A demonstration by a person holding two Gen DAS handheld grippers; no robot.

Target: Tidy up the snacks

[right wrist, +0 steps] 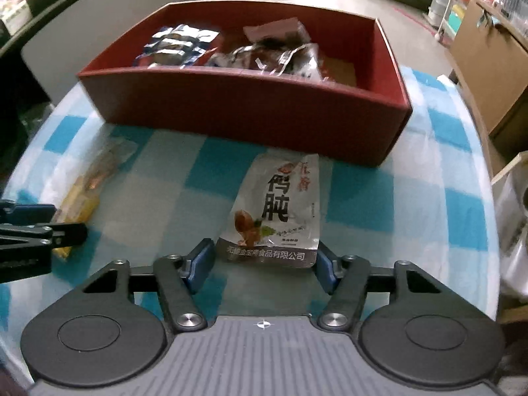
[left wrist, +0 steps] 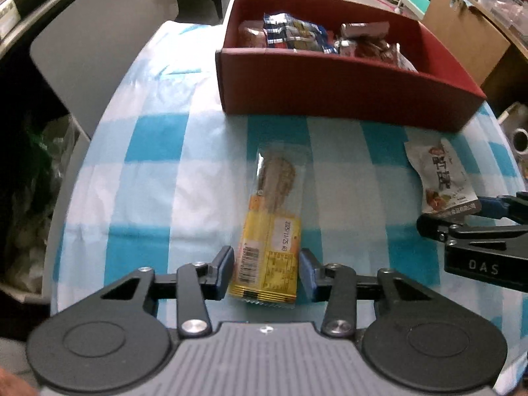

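Left fingers (left wrist: 266, 272) of mine clench the yellow snack bar (left wrist: 272, 231); my right fingers (right wrist: 264, 260) clench the grey pouch (right wrist: 275, 211). Both packets lie flat on the checked desk (left wrist: 148, 198).

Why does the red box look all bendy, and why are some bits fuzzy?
Left wrist view: the fisheye lens bows the red box and curves the checked tablecloth at the edges; the yellow snack bar looks fairly sharp. Right wrist view: the same bending; the white pouch reads clearly, but the snack bar at the left is smeared, and the packets in the box show shiny glare.
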